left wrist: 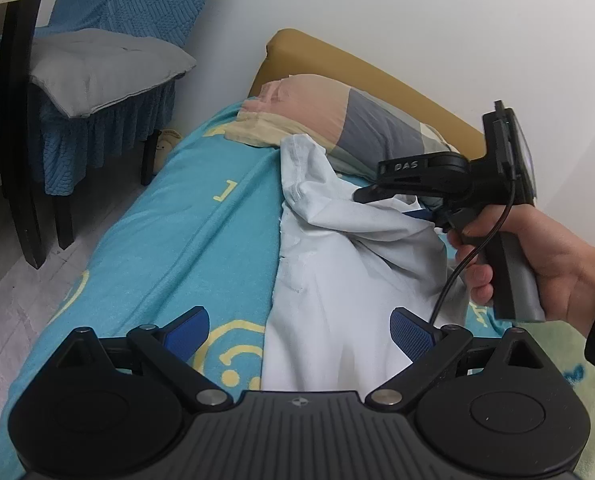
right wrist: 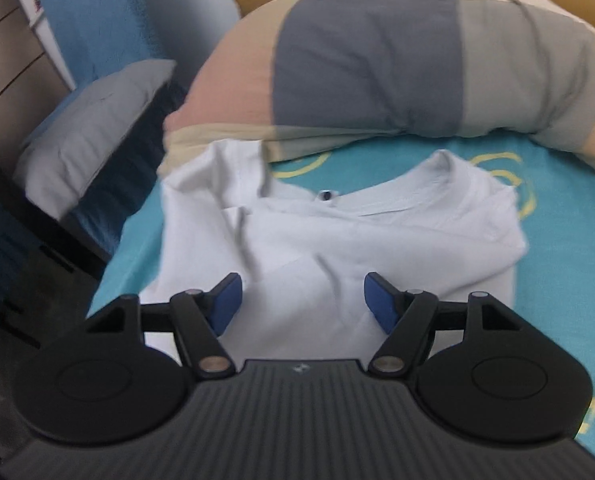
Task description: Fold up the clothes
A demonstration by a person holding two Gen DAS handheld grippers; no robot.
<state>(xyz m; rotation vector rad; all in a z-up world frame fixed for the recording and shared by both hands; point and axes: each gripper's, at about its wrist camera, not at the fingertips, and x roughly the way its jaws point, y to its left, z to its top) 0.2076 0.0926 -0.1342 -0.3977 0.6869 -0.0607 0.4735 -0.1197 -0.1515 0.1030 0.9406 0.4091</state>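
Note:
A white T-shirt (left wrist: 337, 280) lies on the turquoise bed sheet (left wrist: 185, 240), its collar toward the pillow; in the right wrist view the T-shirt (right wrist: 337, 248) has its left side folded over and creased. My left gripper (left wrist: 299, 330) is open and empty, low over the shirt's lower part. My right gripper (right wrist: 299, 302) is open and empty, just above the shirt's middle. In the left wrist view the right gripper (left wrist: 397, 196) hovers over the shirt near the pillow, held by a hand.
A patchwork pillow (right wrist: 377, 72) lies at the head of the bed against a mustard headboard (left wrist: 357, 64). A chair with a blue cover and grey cushion (left wrist: 97, 72) stands left of the bed. A green blanket (left wrist: 557, 380) lies at the right.

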